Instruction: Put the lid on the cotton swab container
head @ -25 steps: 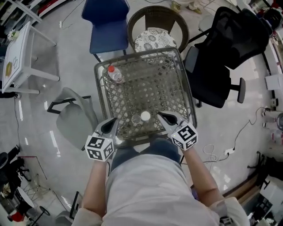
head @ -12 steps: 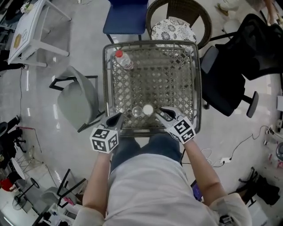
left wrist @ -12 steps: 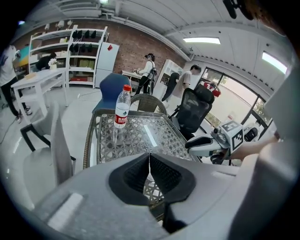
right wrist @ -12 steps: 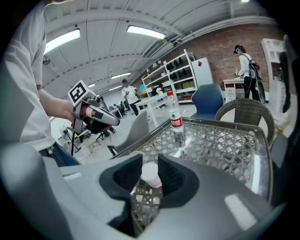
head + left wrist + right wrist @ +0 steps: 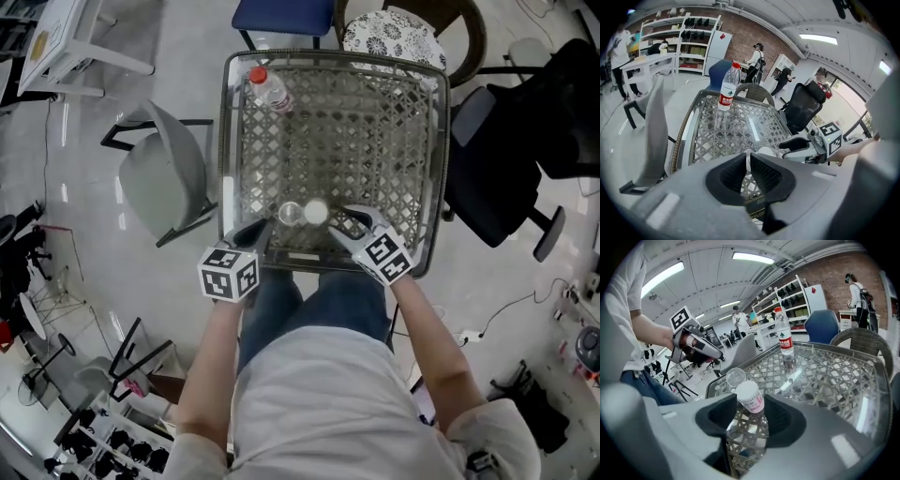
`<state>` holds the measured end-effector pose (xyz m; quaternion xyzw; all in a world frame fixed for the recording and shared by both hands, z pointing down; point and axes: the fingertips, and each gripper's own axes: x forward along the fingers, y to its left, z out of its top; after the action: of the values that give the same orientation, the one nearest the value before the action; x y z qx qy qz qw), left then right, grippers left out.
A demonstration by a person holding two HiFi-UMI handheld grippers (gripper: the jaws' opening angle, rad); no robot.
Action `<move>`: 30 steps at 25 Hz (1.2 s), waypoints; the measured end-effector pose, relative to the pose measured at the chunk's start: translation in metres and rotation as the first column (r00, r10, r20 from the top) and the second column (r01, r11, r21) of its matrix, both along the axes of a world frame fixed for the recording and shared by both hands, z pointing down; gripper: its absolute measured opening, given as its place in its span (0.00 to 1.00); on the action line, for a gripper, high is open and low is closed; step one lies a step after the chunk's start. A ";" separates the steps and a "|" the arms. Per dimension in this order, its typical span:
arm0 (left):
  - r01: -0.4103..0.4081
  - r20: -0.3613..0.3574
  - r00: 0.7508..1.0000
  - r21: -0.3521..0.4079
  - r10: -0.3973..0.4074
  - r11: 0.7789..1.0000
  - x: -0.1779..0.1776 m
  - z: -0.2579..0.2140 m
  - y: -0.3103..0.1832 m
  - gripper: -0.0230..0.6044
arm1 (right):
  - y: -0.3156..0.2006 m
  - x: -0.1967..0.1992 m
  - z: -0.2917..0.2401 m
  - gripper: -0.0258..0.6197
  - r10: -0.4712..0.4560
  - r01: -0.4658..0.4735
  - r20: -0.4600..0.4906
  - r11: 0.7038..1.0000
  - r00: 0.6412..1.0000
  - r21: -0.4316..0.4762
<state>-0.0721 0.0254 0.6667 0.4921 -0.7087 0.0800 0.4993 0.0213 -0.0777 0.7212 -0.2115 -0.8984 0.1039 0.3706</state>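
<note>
The right gripper has come closer to the cotton swab container. Its jaws, shut a moment ago, are opening. The container stands up straight between them, in the middle of the right gripper view, but the jaws do not squeeze it. I think they open wide so the container fits inside and can be held firm. The left gripper has its jaws shut tight with nothing in them. The clear lid sits just beside the container, on its left in the head view, easy to reach. Both sit near the bottom edge of the desk, so a bump could push them off. Above them the desk is bare. The water bottle stands far off in the upper left corner.
</note>
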 end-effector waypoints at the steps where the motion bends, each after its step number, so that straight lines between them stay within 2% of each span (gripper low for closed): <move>1: 0.004 -0.011 1.000 -0.007 -0.004 1.000 0.003 0.004 0.001 0.06 | 0.003 0.001 0.004 0.33 -0.013 0.013 -0.007 1.000 1.000 -0.002; 4: 0.005 -0.052 0.999 -0.018 -0.006 1.000 0.010 0.018 0.002 0.25 | 0.011 -0.003 0.015 0.35 -0.060 0.061 -0.014 0.998 0.998 0.008; 7: 0.010 -0.080 0.997 -0.010 -0.011 1.000 0.011 0.028 -0.003 0.31 | 0.014 -0.008 0.030 0.36 -0.120 0.121 -0.018 0.992 0.993 0.046; 12: 0.007 -0.099 0.995 -0.012 -0.008 1.000 0.014 0.042 -0.010 0.36 | 0.020 -0.008 0.046 0.37 -0.185 0.188 -0.041 0.978 0.982 0.089; 17: -0.006 -0.109 0.994 -0.025 0.003 1.000 0.018 0.058 -0.014 0.40 | 0.026 -0.009 0.057 0.37 -0.209 0.213 -0.049 0.973 0.977 0.088; 23: -0.114 -0.068 0.992 -0.063 0.110 0.991 0.029 0.068 -0.026 0.41 | 0.030 -0.011 0.062 0.37 -0.210 0.214 -0.052 0.974 0.976 0.078; 30: -0.152 -0.041 0.988 -0.050 0.150 0.987 0.033 0.057 -0.044 0.42 | 0.026 -0.012 0.063 0.37 -0.199 0.202 -0.056 0.977 0.979 0.074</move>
<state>-0.0393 -0.0185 0.7236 0.5323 -0.6576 0.1273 0.5177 0.0089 -0.0516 0.7838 -0.2836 -0.8667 0.0355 0.4089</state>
